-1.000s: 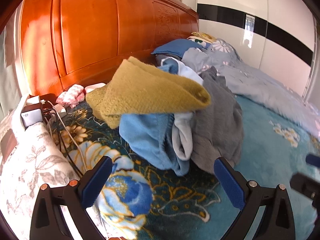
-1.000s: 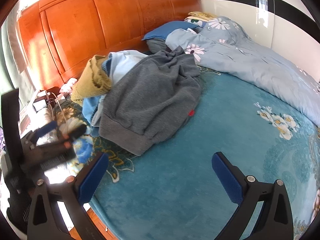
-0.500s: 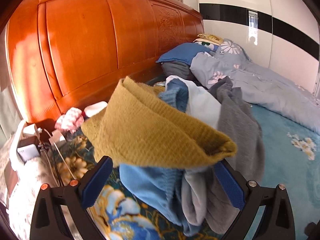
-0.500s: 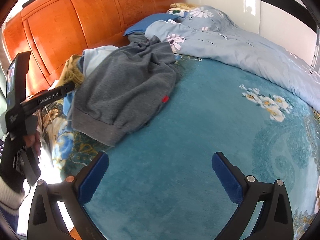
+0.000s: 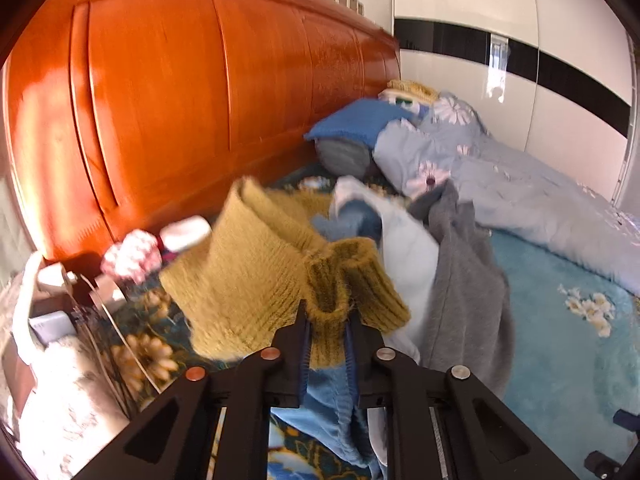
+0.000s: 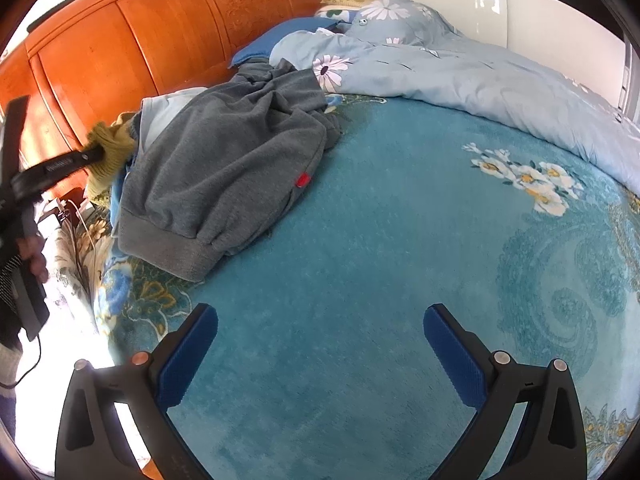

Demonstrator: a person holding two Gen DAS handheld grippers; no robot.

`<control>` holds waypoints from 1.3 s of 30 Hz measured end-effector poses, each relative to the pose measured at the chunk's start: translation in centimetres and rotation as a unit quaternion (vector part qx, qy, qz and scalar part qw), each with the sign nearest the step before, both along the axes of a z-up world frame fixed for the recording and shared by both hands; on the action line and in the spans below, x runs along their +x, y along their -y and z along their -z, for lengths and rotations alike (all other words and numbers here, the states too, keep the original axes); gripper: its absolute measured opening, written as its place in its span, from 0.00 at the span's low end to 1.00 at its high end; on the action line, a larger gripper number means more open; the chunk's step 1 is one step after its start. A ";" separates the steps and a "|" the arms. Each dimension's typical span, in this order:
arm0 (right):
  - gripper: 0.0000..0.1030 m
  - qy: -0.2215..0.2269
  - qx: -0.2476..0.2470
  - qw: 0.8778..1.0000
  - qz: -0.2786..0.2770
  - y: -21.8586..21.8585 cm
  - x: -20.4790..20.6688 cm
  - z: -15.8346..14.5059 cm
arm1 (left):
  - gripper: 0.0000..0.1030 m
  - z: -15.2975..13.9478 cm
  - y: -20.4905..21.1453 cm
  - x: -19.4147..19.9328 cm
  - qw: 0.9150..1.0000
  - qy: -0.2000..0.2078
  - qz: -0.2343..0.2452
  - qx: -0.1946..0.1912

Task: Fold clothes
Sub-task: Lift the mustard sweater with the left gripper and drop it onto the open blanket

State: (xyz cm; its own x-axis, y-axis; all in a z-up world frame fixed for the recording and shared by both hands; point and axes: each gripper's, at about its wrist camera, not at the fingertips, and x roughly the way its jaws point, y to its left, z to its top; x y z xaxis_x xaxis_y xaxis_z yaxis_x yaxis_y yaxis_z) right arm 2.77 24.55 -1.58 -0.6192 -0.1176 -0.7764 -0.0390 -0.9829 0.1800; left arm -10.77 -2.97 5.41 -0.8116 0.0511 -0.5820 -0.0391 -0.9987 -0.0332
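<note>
At the pile by the headboard, the left gripper, a second ago wide open, is closing its jaws on the yellow knit's cuff, starting the pick; the right gripper hangs with jaws apart over the bare bed.

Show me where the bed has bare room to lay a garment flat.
Free: the teal blanket between the grey sweatshirt, the pale blue duvet and the open right tool. Crowded: the clothes pile by the headboard, and the bed's corner with cables.
</note>
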 end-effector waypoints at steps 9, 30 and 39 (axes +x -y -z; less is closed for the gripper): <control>1.00 -0.002 -0.017 1.000 0.015 -2.1 1.5 0.2 | 0.12 -8.7 0.6 -0.7 0.997 -0.067 0.022 0.032; 1.00 -0.028 -0.046 0.994 0.091 -9.5 6.2 -1.0 | 0.07 -27.7 -20.6 7.5 0.910 -0.217 0.340 0.092; 1.00 -0.039 -0.050 0.982 0.179 -16.7 12.0 -1.6 | 0.07 -29.7 -32.5 16.0 0.832 -0.197 0.500 0.135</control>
